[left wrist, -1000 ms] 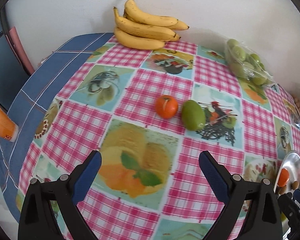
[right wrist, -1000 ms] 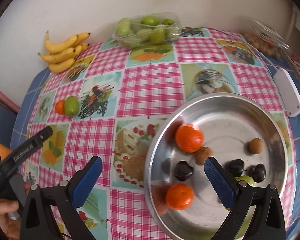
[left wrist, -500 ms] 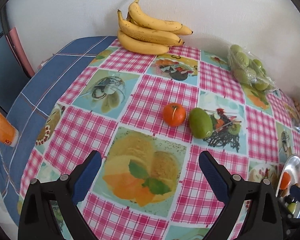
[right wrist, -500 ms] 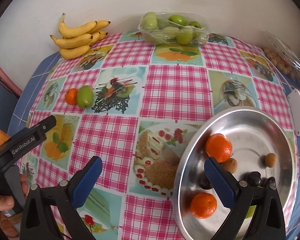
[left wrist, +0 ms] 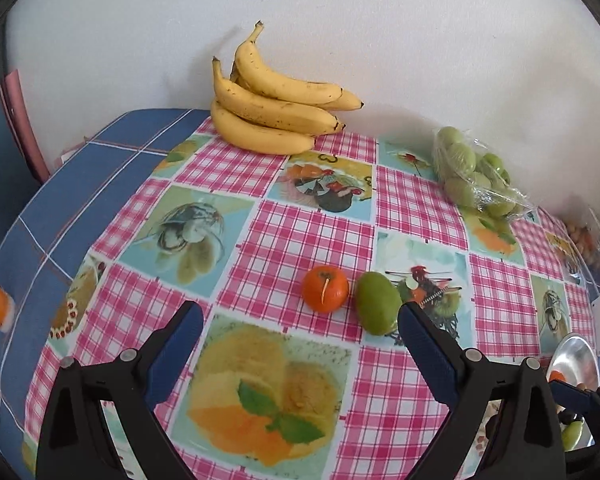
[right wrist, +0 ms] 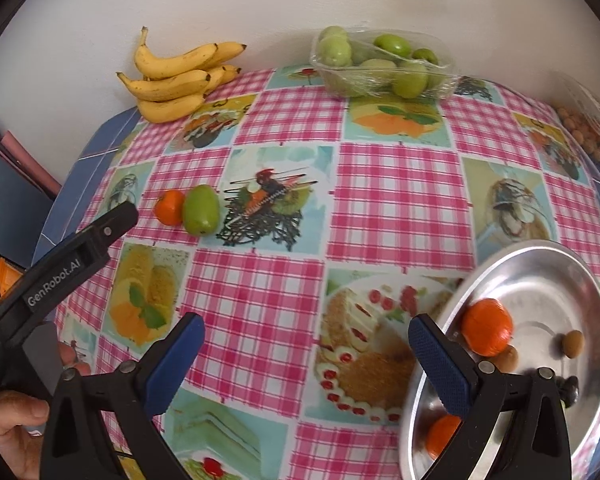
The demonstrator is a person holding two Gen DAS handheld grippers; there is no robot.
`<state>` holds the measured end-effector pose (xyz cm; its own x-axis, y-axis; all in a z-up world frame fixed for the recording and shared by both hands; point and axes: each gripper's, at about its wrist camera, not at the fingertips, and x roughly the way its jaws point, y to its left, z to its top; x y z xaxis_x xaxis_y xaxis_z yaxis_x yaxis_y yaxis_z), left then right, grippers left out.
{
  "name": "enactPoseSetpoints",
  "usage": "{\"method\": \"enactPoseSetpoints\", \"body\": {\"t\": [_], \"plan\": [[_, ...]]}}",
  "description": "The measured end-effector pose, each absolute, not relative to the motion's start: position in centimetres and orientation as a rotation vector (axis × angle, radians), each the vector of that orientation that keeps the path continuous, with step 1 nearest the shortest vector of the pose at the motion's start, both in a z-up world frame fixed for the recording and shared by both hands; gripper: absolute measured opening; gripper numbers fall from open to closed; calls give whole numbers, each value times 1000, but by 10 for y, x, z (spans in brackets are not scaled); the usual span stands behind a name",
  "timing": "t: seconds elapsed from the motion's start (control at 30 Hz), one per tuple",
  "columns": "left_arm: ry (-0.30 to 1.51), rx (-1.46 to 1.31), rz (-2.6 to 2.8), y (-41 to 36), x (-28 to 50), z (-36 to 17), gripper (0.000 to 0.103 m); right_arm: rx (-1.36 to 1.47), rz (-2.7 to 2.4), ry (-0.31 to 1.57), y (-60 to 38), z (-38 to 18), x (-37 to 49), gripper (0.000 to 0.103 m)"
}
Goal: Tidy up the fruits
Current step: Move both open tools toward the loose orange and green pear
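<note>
Pink checked oilcloth (right wrist: 400, 200) covers the table. Well left of the steel bowl (right wrist: 572, 276), 1 orange (left wrist: 325, 289) and 1 green fruit (left wrist: 377, 308) lie touching. The left gripper (left wrist: 300, 338) hangs just before them, spread wide and empty; the right gripper (right wrist: 306, 350), also wide and empty, hovers at the bowl's left rim. Closing on the orange could nudge the green fruit and set it rolling.

Bananas (right wrist: 176, 80): four or five, one bunch. Oranges (right wrist: 486, 332): three, two in pan (right wrist: 560, 256). Loose green fruit (right wrist: 200, 210): one.
</note>
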<state>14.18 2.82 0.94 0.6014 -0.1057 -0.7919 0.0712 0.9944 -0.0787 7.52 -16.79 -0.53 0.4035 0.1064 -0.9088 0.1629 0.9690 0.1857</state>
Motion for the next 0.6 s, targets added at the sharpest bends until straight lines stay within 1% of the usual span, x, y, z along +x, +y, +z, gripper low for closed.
{"method": "enactPoseSetpoints", "body": {"t": [0.07,0.33,0.6], "plan": [[930,-48,-119,29,144,7,98,271,-26,1158,-166,-7,81,103],[1072,-119,-89,41,162,-12,98,285,-9,1170,-160,-19,103,103],[1121,-149,-87,43,176,-16,98,292,-8,1185,-160,-26,120,103]]}}
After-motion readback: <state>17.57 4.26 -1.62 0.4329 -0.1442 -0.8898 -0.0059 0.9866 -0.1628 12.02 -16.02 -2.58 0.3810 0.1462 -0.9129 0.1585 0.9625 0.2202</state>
